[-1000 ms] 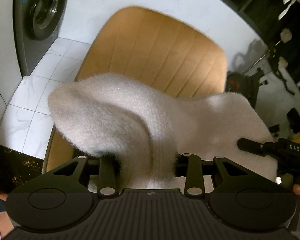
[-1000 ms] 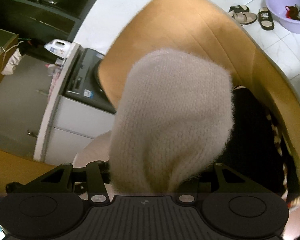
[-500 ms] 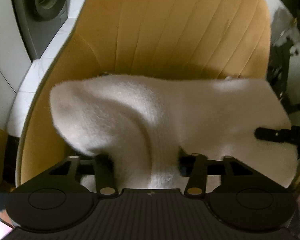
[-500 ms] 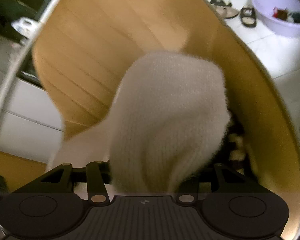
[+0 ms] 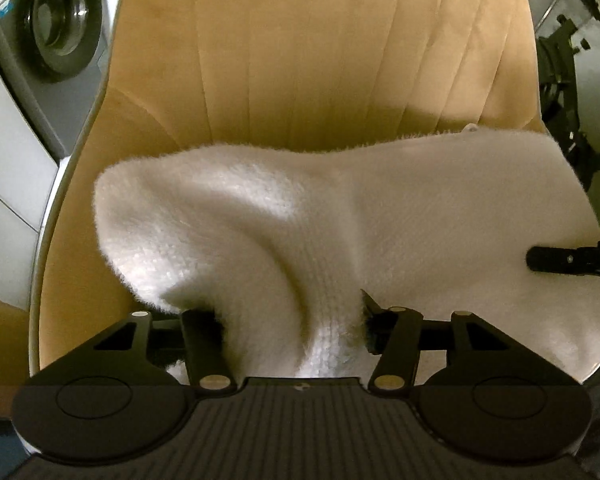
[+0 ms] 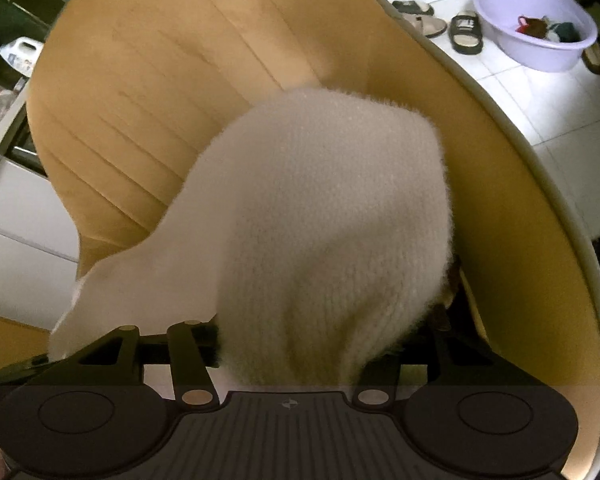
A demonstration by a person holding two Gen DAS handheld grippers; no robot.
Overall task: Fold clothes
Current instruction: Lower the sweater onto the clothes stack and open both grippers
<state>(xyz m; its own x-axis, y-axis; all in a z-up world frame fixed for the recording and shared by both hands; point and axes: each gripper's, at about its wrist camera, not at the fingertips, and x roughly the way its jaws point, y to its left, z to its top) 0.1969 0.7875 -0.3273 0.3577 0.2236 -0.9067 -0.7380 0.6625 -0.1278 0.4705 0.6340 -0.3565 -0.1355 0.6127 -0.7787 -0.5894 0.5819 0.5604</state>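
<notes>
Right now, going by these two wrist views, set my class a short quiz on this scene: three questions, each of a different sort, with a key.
1. True or false: the sweater lies flat on the floor.
2. What colour is the basin on the tiles? A green, B lilac, C red.
3. In the left wrist view, which appliance stands to the left of the chair?

Key: 1 false, it is draped on the chair; 2 B; 3 the washer.
</notes>
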